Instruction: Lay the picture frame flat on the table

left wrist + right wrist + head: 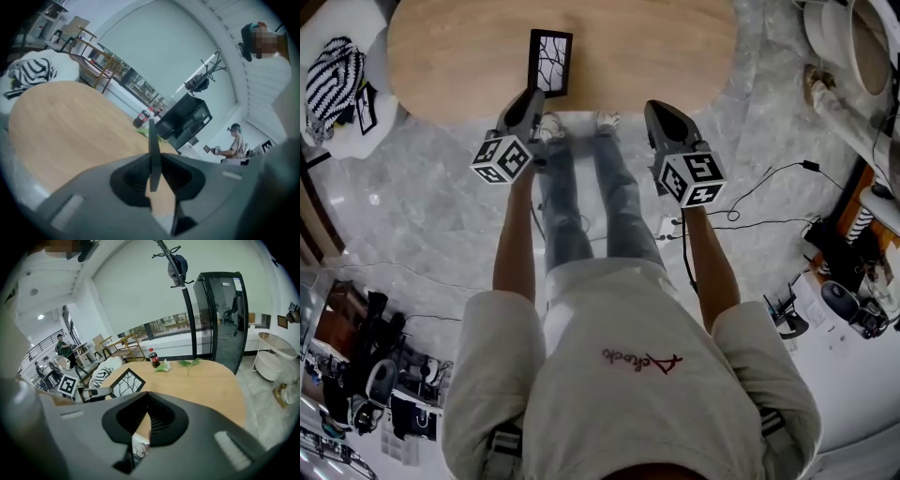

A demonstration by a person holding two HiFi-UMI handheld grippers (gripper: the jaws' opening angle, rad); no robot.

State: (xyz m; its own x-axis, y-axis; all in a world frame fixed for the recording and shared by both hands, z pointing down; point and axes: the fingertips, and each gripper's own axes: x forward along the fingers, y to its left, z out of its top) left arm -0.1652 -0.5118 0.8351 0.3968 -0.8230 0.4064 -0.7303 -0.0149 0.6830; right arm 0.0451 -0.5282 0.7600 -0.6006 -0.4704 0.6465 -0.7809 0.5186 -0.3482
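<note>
Matt pale wooden table (pixel 441 56); glossy grey stone floor (pixel 422 216).

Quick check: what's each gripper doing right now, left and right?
Left gripper: closed on the edge of the picture frame.
Right gripper: closed, nothing between its jaws.

Items by count: one table (pixel 675 56); one frame (pixel 550 63); two grippers, namely the left gripper (pixel 534 96) and the right gripper (pixel 657 109); one striped cloth (pixel 334 77); one bottle (pixel 153 358); two leafy sprigs (pixel 190 363); one coat stand (pixel 181 282); one glass-door cabinet (pixel 225 310); one round white side table (pixel 274 352). In the left gripper view, one seated person (pixel 236 140).
</note>
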